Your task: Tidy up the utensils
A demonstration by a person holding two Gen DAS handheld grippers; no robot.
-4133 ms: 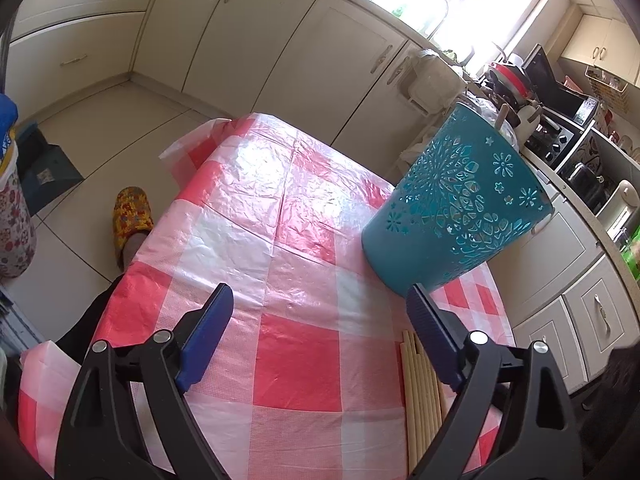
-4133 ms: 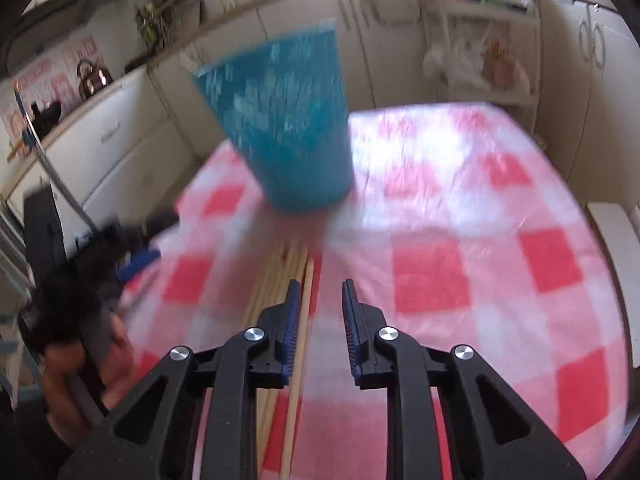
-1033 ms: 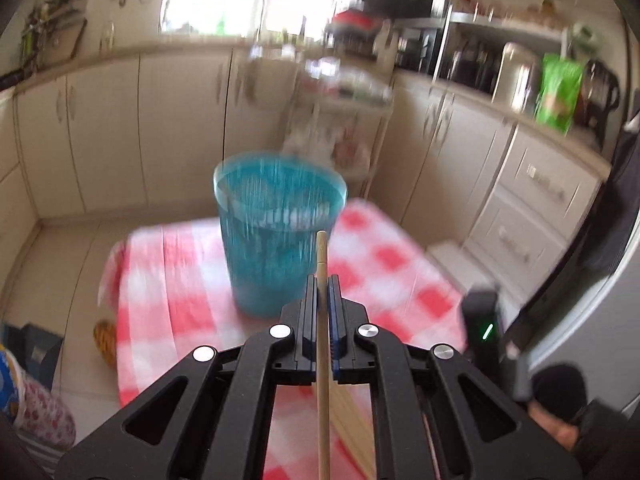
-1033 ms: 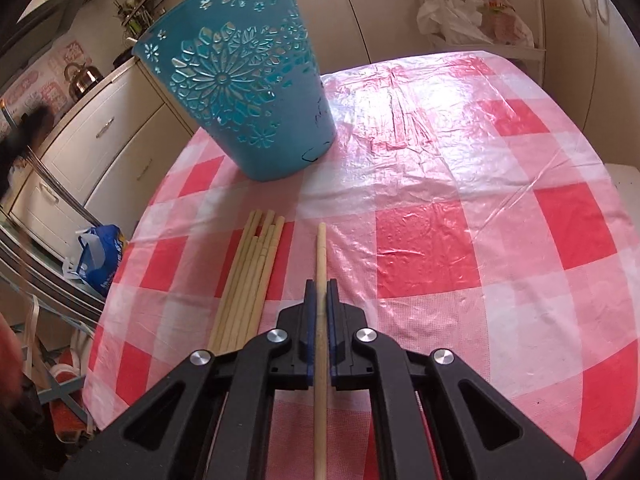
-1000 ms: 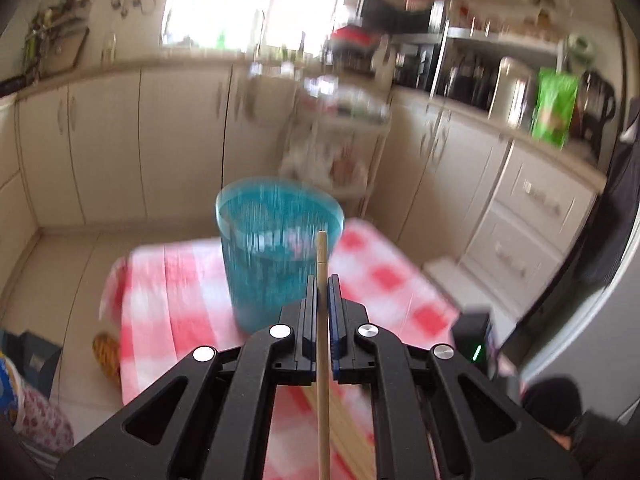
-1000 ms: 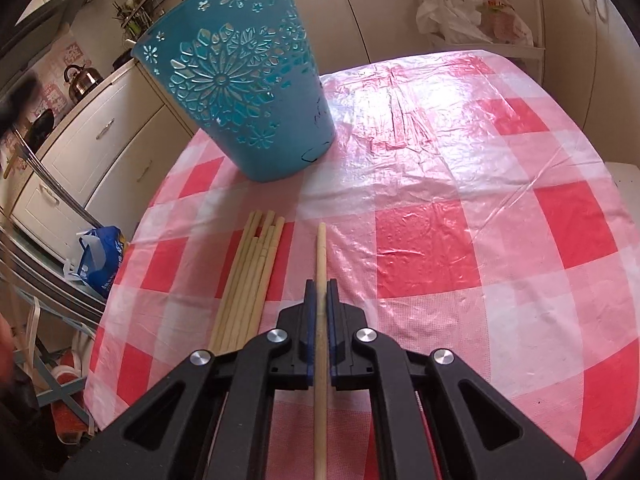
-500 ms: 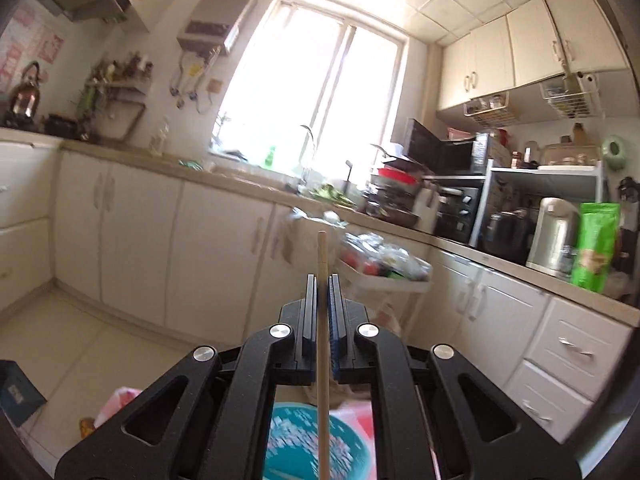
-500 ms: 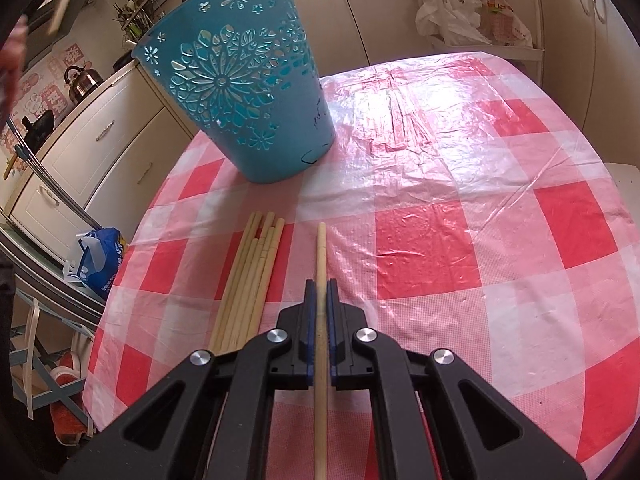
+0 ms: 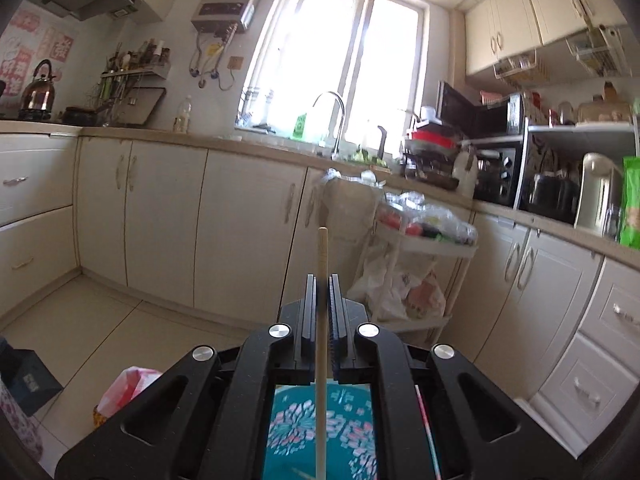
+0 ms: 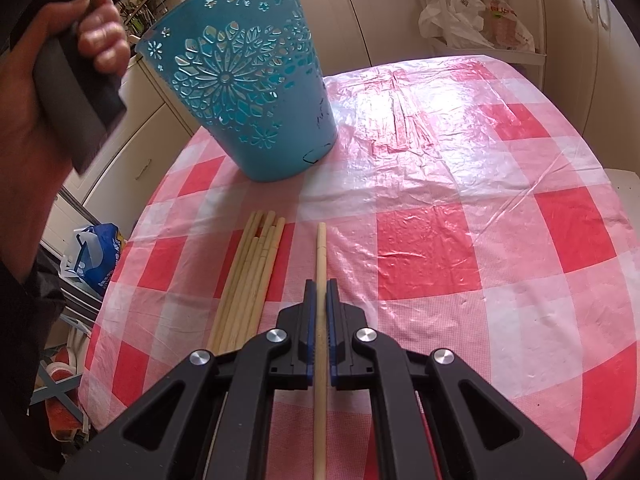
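My left gripper (image 9: 321, 280) is shut on a wooden chopstick (image 9: 321, 252) and holds it high over the teal cut-out bucket (image 9: 320, 428), whose inside shows below between the fingers. My right gripper (image 10: 321, 285) is shut on another wooden chopstick (image 10: 320, 248) just above the table. The teal bucket (image 10: 248, 80) stands at the table's far left in the right wrist view. A bundle of several loose chopsticks (image 10: 252, 268) lies left of the right gripper. The hand with the left gripper's handle (image 10: 76, 92) shows at upper left.
The table wears a red and white checked plastic cloth (image 10: 460, 208). Kitchen cabinets (image 9: 240, 232), a sink tap (image 9: 332, 120) and a trolley with bags (image 9: 416, 248) stand beyond. A blue bag (image 10: 96, 256) lies on the floor left of the table.
My left gripper has lifted its chopstick from table height to above the bucket and tilted up toward the window. My right gripper holds still with its chopstick.
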